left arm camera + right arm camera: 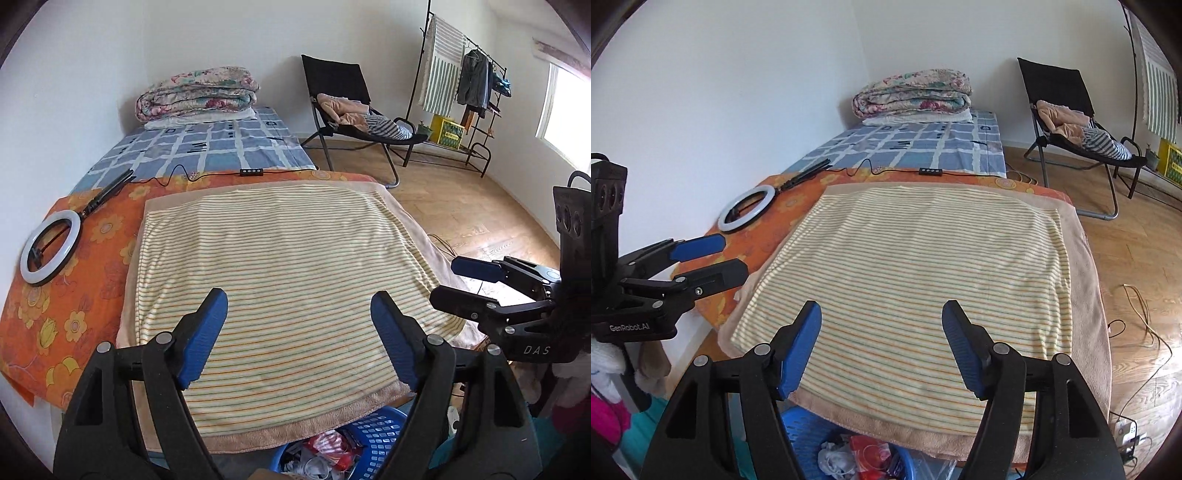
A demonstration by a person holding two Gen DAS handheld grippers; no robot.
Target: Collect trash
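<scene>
A blue plastic basket (373,430) (801,424) sits on the floor below the near edge of the bed. It holds trash (328,452) (871,454): red wrappers and crumpled white paper. My left gripper (299,299) (733,254) hovers open above a yellow striped towel (288,277) (908,277), with nothing between its blue pads. My right gripper (882,308) (447,280) hangs beside it to the right, also open and empty. No loose trash shows on the towel.
A ring light (50,251) (748,208) with its cable lies on the orange floral sheet at left. A folded quilt (197,94) rests at the far end of the bed. A black chair (351,107) with clothes, a garment rack (469,85) and floor cables (1141,314) are at right.
</scene>
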